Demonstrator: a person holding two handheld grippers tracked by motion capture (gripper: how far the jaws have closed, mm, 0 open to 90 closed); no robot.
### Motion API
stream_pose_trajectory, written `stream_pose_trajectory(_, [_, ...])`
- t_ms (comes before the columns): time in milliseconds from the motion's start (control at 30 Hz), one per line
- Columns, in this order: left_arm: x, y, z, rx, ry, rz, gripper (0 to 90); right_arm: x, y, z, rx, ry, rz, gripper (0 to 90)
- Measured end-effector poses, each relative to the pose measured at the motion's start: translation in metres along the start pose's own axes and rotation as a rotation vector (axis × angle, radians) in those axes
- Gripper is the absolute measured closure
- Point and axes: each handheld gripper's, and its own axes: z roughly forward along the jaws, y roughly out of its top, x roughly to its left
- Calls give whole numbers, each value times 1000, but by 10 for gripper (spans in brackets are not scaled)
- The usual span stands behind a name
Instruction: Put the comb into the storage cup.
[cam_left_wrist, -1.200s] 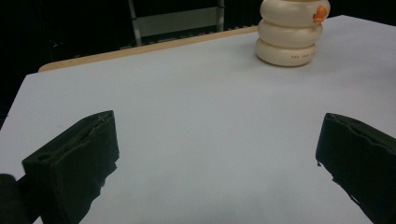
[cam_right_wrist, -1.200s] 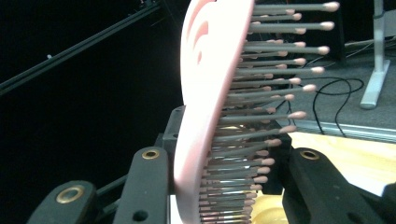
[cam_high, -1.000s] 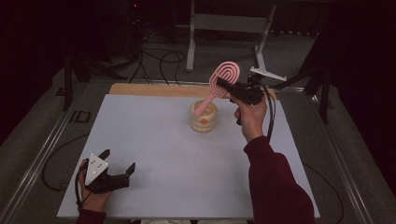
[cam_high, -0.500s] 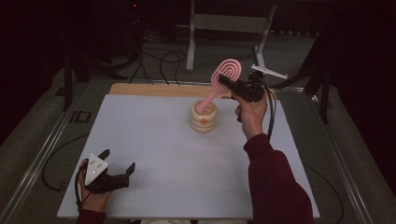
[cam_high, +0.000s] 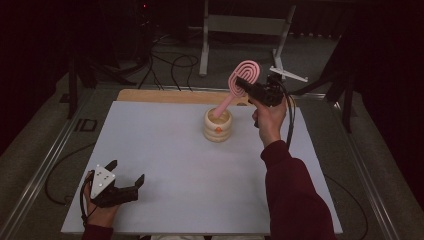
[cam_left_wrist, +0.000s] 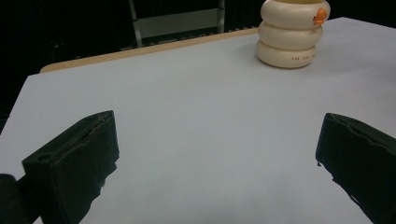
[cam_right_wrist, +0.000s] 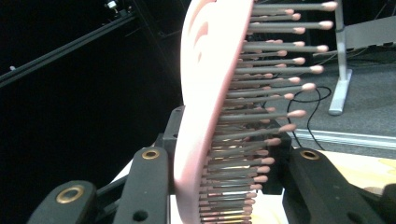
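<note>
Left hand (cam_high: 100, 212) rests low at the near left corner of the pale grey tabletop (cam_high: 165, 165), wrist at the near edge. My left tongs (cam_high: 127, 172) lie level just above the surface, pointing toward the far right. In the left gripper view the two black jaws stand spread wide with bare tabletop between them; they hold nothing and touch nothing.

Right forearm in the dark red sleeve (cam_high: 295, 200) comes up from the near edge along the right side of the tabletop. Right hand (cam_high: 270, 120) is raised above the far right part of the surface, gripping the tool from below. My right tongs (cam_high: 246, 84) point left and slightly away, level.

The right tongs are pinched on the pink oval plastic hairbrush with grey pink-tipped bristles (cam_high: 239, 82), clamped across the head. In the right gripper view the brush (cam_right_wrist: 205, 116) stands edge-on between the jaws, back plate toward the left jaw, bristles toward the right jaw.

The brush is tilted: head up by the tongs, handle slanting down and left into the mouth of the cream ribbed ring-stacked holder with a small orange mark (cam_high: 218, 125). The holder (cam_left_wrist: 292, 35) stands upright on the far middle of the tabletop, well apart from the left tongs. Whether the handle tip touches the bottom I cannot tell.
</note>
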Motion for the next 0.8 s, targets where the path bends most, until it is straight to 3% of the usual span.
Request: stream_pose_trajectory(800, [-1, 0, 0, 2, -1, 6, 0, -9, -6, 13, 4, -50, 15, 639])
